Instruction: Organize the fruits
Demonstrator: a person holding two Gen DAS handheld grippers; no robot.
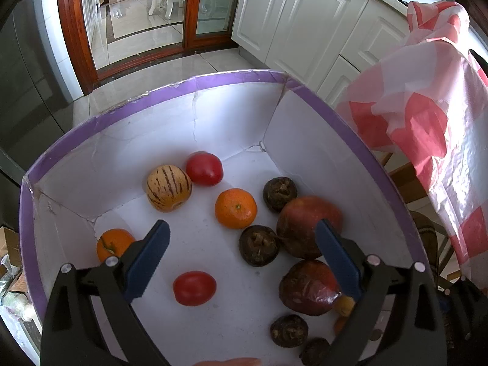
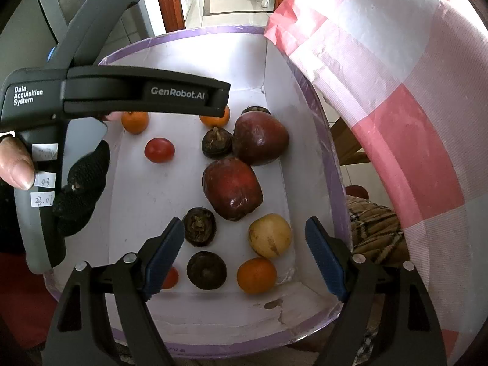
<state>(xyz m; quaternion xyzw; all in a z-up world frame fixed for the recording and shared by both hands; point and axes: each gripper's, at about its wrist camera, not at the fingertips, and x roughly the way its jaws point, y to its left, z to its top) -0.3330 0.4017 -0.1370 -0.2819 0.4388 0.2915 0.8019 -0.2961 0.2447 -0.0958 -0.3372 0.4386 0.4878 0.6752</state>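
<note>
Hovering wide open and empty, both claws, left claw [image 1: 242, 235] and right claw [image 2: 244, 235], may bump neighbours; round fruits like the orange [image 1: 235, 208] roll in the box [image 1: 213, 79].

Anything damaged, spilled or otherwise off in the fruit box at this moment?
Yes. The white box has a brownish stain on its floor at the near edge in the right wrist view, and a crack runs down its far wall in the left wrist view. The fruit lies loose and mixed. Both grippers are open and hold nothing.
</note>
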